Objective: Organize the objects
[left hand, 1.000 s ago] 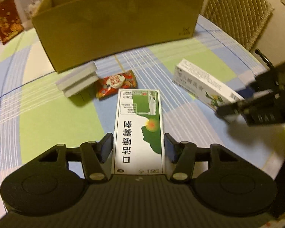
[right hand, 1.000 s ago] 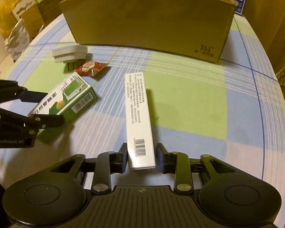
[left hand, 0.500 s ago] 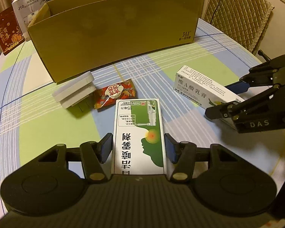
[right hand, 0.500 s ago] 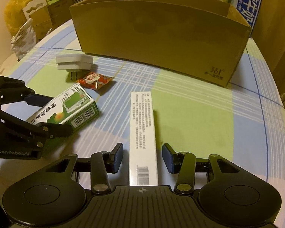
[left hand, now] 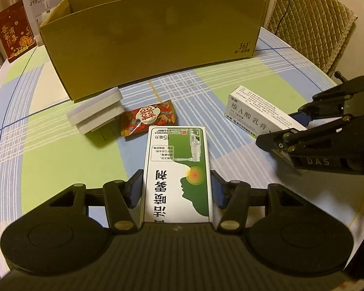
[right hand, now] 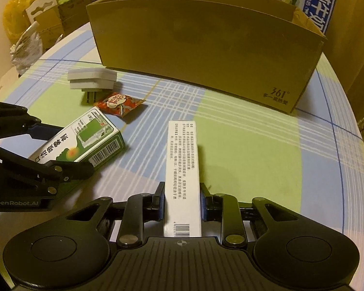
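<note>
My left gripper is shut on a green and white medicine box, held just above the checked tablecloth; the box also shows in the right wrist view. My right gripper is shut on a long white ointment box, which the left wrist view also shows. A large open cardboard box stands at the back of the table. A red snack packet and a white plug adapter lie in front of it.
A quilted chair stands at the back right. Books and cartons stand behind the cardboard box on the left. Bags and boxes sit beyond the table's left edge.
Both grippers have lifted and drawn back a little from the cardboard box. My right gripper opened around the white box half a second ago and has closed on it again.
</note>
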{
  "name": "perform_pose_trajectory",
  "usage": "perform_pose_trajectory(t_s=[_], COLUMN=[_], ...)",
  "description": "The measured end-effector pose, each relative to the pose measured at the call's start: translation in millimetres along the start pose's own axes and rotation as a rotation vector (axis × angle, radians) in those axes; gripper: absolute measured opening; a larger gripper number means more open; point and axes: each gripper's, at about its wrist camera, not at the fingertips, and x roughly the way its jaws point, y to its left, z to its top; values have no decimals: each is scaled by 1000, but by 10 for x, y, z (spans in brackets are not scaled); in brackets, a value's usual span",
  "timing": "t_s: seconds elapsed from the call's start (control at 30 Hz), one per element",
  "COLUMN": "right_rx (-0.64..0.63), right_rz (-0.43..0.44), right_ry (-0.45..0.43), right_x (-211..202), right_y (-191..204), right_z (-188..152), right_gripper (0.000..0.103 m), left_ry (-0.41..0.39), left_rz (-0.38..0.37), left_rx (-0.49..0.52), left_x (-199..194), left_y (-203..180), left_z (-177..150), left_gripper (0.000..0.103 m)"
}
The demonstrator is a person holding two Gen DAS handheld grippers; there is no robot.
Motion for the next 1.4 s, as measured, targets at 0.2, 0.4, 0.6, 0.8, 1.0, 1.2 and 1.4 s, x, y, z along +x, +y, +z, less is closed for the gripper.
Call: perform_pose_trajectory(t_s=[0.2,0.4,0.6,0.8,1.0,1.2,1.4], right_rx=[71,121,125,120,125,127,128], right_rz=[10,21,15,9,4,1,-2], right_ry=[-18,-42,-61,-83,-100,-113,-120], right_x=[-191,-459,-697,-893,-1027,-1135,-1188], right_y=[25,68,144,217,246,261,261], right_z=[-81,-125,-152,-181,-211,-244,-264], right_gripper=[23,23,23,23,23,23,23], left_ry=[14,5,-10,-22,-41,-53,-61], left_rz=[20,11,13,24,25,25,25], left_rx=[-24,-85,-137,-165,-164,-163,-160], left_x=[-57,-252,-515,-733,-900,-1004,-1076], left_y=[-50,-125,-210,-276,-366,-418,-456], left_z=[-14,-71,-113,-129,-123,-123,-124], left_gripper=[51,50,50,50,51,51,51])
